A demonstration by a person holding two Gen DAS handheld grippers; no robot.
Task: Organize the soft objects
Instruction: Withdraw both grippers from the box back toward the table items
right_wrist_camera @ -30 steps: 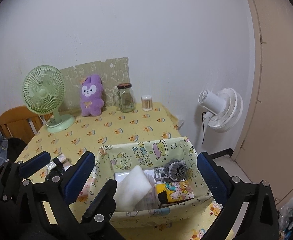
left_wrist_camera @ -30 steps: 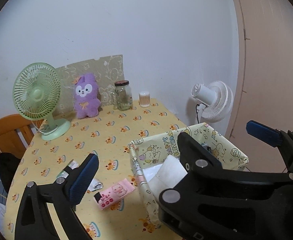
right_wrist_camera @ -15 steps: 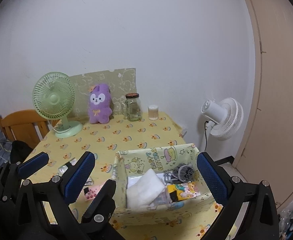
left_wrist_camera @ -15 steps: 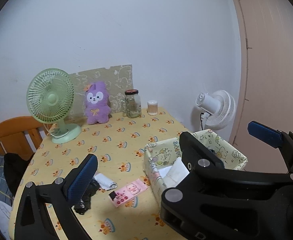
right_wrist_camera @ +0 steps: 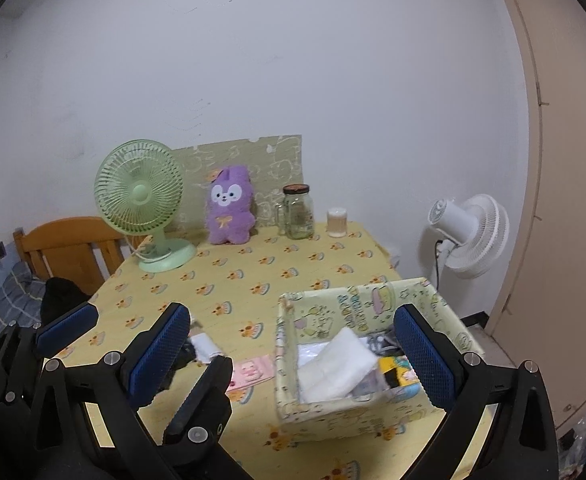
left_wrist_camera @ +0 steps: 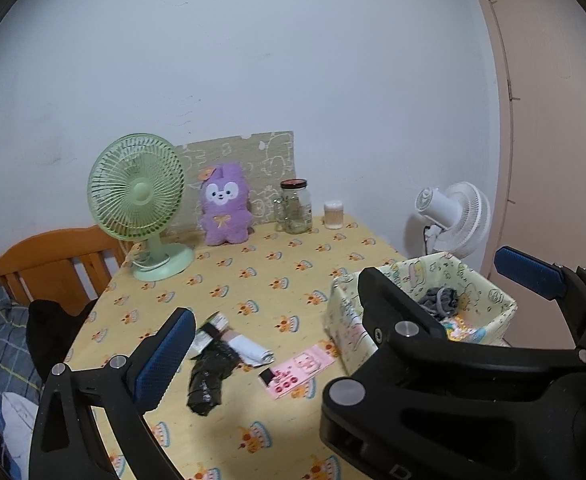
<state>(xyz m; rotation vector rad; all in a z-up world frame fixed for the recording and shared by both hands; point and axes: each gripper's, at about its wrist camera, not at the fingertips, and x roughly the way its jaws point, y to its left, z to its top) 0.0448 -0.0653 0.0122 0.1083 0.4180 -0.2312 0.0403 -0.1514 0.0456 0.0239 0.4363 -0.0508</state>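
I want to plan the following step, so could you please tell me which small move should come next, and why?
Probably lower the open left tool toward the crumpled black fabric piece on the yellow patterned tablecloth. It lies outside the pale green fabric storage box, and both tools are empty, the right tool open too.

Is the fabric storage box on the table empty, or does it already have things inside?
Not empty. The fabric box already holds a white folded cloth, a grey bundle and a colourful packet.

Lower frame: the wide-open black left gripper with blue pads (left_wrist_camera: 345, 320) hovers above a yellow patterned tablecloth (left_wrist_camera: 253, 280). Centre-bottom lie a crumpled black cloth (left_wrist_camera: 207, 376), a folded white cloth (left_wrist_camera: 251, 350), possibly socks, and a pink card (left_wrist_camera: 299, 370); a cartoon-print fabric box (left_wrist_camera: 493, 300) sits right.
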